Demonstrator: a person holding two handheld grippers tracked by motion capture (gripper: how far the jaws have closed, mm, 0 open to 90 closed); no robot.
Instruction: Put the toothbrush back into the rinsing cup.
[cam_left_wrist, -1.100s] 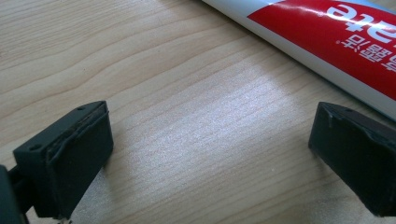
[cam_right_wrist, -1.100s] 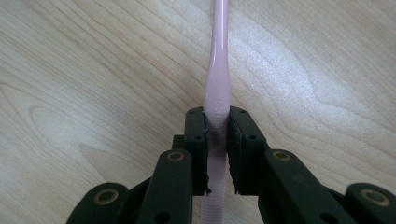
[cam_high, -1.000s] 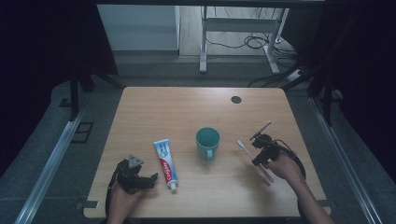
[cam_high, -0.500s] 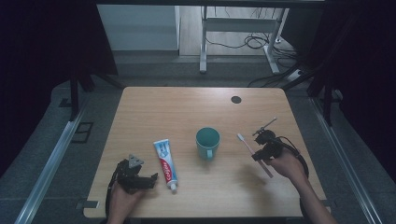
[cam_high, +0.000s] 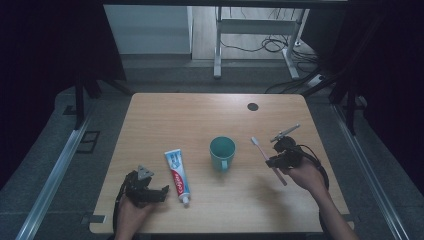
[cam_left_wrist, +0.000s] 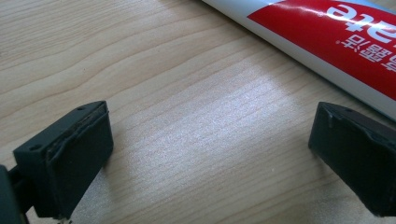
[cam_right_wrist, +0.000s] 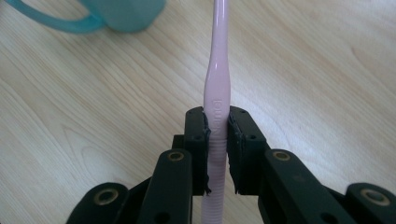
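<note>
Right gripper (cam_high: 272, 161) clamps pink toothbrush (cam_high: 268, 161) mid-handle, right of cup (cam_high: 222, 152); right gripper view shows pads (cam_right_wrist: 198, 140) pinching ribbed grip. High view gives its axis: head tilted away and leftward toward cup, tail toward the person. Left gripper (cam_left_wrist: 210, 154) rests open on table (cam_high: 200, 115) beside toothpaste (cam_left_wrist: 327, 42).

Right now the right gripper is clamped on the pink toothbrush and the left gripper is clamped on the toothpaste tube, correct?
Not quite. The left gripper stands open beside the toothpaste tube, as the left gripper view shows. The right gripper is clamped on the pink toothbrush.
</note>
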